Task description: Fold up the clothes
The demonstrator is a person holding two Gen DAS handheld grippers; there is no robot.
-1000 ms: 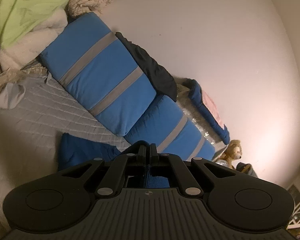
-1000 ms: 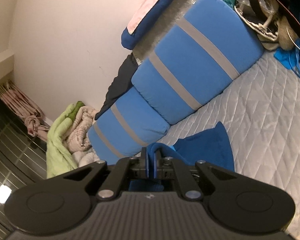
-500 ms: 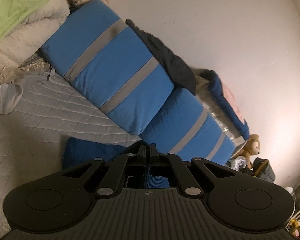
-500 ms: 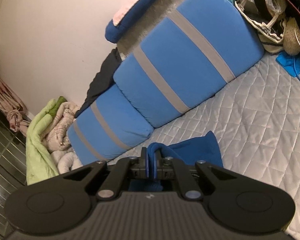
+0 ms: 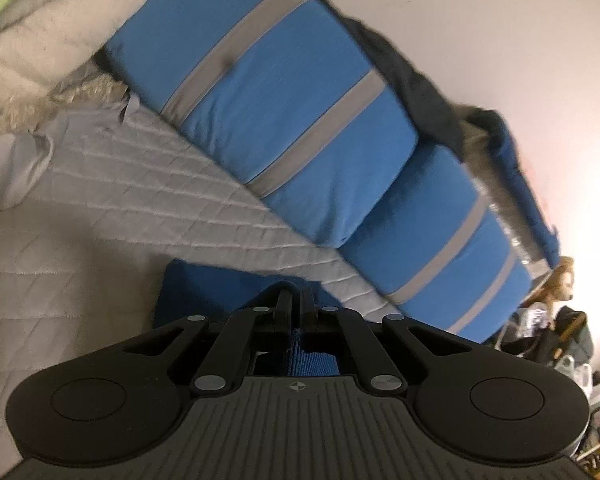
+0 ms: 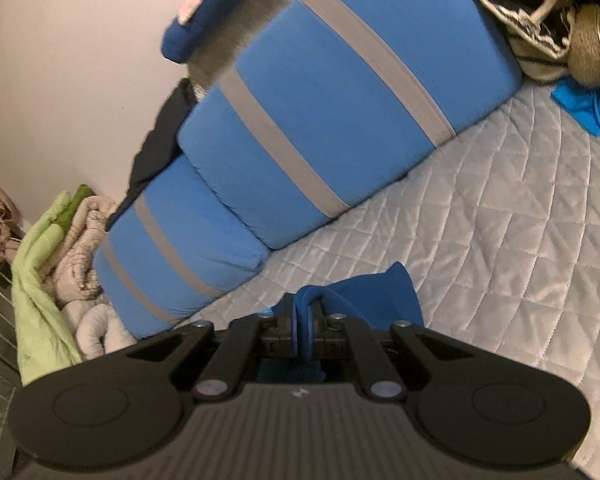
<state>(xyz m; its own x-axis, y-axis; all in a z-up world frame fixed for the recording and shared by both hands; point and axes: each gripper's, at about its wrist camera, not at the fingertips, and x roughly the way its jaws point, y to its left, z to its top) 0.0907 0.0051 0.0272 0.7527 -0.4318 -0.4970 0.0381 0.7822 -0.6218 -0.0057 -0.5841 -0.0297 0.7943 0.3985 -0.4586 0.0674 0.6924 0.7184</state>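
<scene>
A dark blue garment [image 5: 204,292] lies on the grey quilted bed, its near edge lifted. My left gripper [image 5: 296,300] is shut on that edge, and blue cloth shows between and behind its fingers. In the right wrist view the same blue garment [image 6: 384,292] spreads out ahead, with a fold of it pinched upright in my right gripper [image 6: 304,312], which is shut. Most of the garment lies hidden below both gripper bodies.
Two blue cushions with grey stripes [image 5: 276,92] [image 6: 340,112] lean against the wall behind the quilted bed [image 5: 100,208]. A dark cloth [image 5: 412,76] drapes over them. Blankets [image 6: 60,240] pile at one end. Bags and clutter [image 6: 560,28] sit at the other.
Both grippers have dropped lower and moved toward the cushions with the blue garment still pinched. The cushions now look larger and higher in both views.
</scene>
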